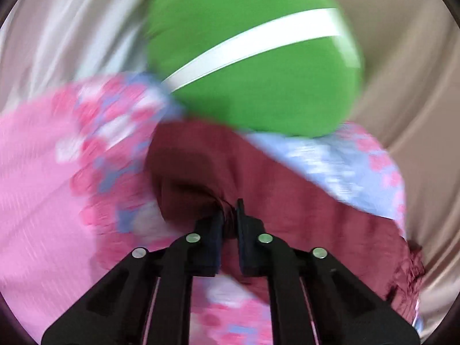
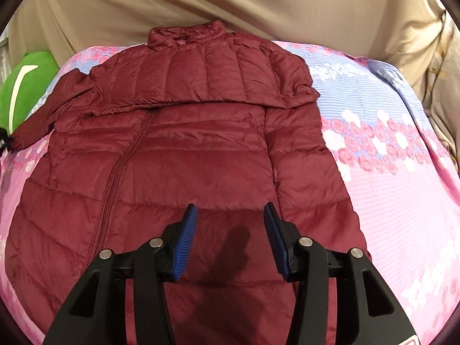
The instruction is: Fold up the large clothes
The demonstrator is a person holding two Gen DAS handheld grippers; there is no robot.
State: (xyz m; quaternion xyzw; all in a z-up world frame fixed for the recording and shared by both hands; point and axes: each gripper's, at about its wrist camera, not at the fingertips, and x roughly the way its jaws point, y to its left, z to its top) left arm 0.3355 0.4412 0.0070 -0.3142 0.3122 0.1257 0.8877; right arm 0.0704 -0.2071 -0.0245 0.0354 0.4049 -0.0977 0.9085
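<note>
- Across the middle of the bed lies a maroon quilted jacket, front side up, its collar at the far edge and its zipper running down left of centre.
- Its upper part shows a fold line across the chest, with one sleeve doubled over on the right and the other sleeve stretched out to the left.
- At that left cuff a small dark object sits at the picture's edge; it is too small to identify.
- From the left wrist view, the left gripper has its jaws pressed together on a bunched pinch of the maroon fabric, which rises in a ridge towards the fingers.
- That view is heavily blurred, so fine detail of the cloth cannot be made out.
- From the right wrist view, the right gripper hovers over the jacket's lower half with its blue ribbed pads parted and nothing between them; its shadow falls on the fabric below.
- Under the jacket is a bedsheet striped pink and pale blue with bands of pink and white roses.
- A green pillow with a white stripe lies at the bed's left side.
- Beige curtain cloth hangs behind the bed.
- No brand, label or legible writing shows anywhere.
</note>
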